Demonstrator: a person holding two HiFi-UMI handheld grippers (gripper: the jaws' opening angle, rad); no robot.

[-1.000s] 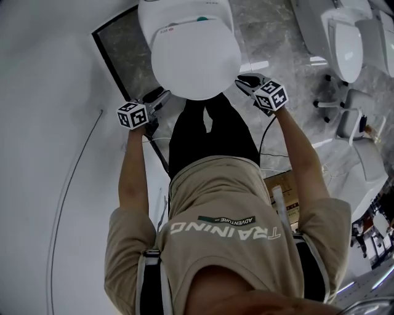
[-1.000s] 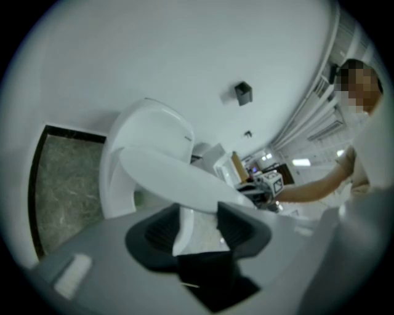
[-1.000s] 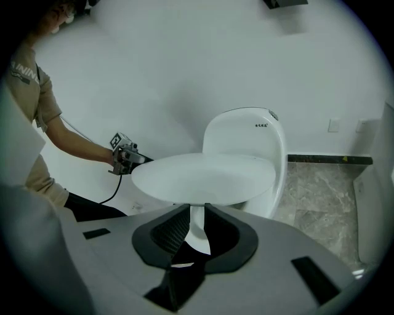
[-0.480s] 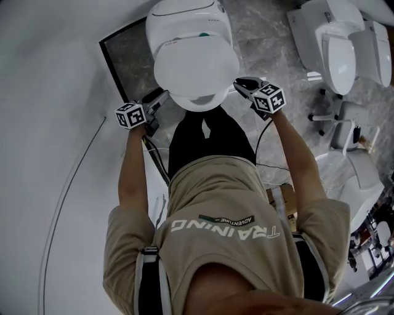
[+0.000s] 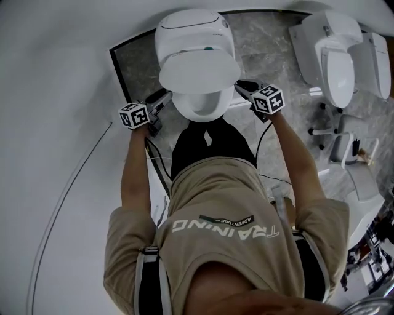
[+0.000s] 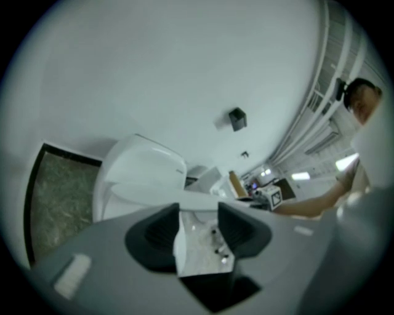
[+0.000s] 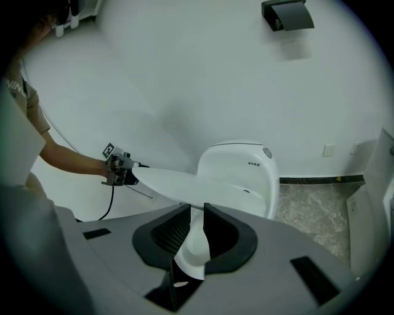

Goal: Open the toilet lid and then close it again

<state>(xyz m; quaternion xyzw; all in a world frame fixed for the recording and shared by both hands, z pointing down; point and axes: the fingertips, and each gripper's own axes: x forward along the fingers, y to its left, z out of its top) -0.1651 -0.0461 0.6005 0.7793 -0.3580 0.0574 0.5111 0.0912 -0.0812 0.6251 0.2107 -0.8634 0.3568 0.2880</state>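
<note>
I am holding the part-raised toilet lid (image 5: 198, 71): right tongs (image 7: 196, 212) just tightening on its rim, left tongs (image 6: 198, 210) loosely astride; both need lifting evenly.

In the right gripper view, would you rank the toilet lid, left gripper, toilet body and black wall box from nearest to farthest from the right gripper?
1. Toilet lid: between the right gripper's jaws, which have just closed further.
2. Left gripper, across the lid at left, and toilet body, behind at right: too close to call.
3. Black wall box: high on the far wall.
</note>
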